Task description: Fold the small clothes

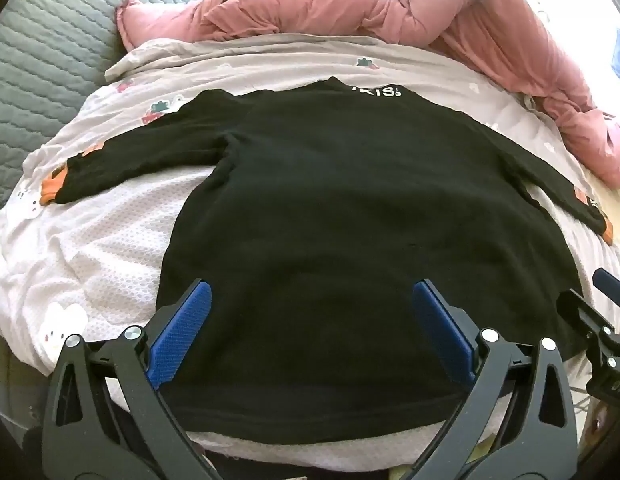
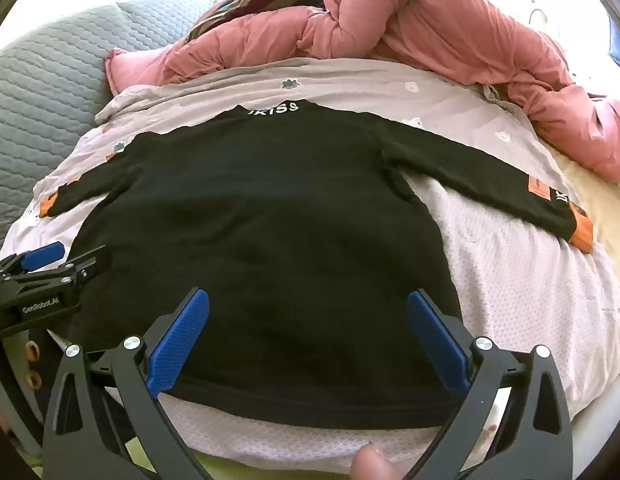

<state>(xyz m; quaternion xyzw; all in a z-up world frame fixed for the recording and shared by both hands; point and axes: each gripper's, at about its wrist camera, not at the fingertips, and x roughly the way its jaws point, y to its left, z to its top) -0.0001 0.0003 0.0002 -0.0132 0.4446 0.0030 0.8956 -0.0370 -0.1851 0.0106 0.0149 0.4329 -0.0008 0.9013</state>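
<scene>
On the far left we see the grey quilted cover [image 1: 42, 40], then the pale printed sheet [image 1: 90, 248] of the bed, on which our black sweater [image 1: 330, 200] lies spread flat, hem towards us, neck away, both sleeves out to the sides. The left sleeve [image 1: 122, 160] ends in an orange cuff [image 1: 50, 188]. Our left tongs [image 1: 308, 308] hang over the hem with their blue pads wide apart, clamping nothing; our right tongs [image 2: 308, 316] stand the same way, apart and empty, above the hem's right half.

We judge the sweater soft, limp and light, a fleecy knit that should drape and drag on the sheet rather than slide; a pinch at the hem corners or a cuff looks the soundest hold, since the middle would only bunch.

Further right, the pink duvet [image 1: 490, 28] is heaped along the bed's far side. Only the right wrist view shows the right sleeve [image 2: 490, 176] in full, with its orange patch [image 2: 536, 188] and cuff, and the left tongs from the side; the left wrist view shows the left cuff more plainly.
</scene>
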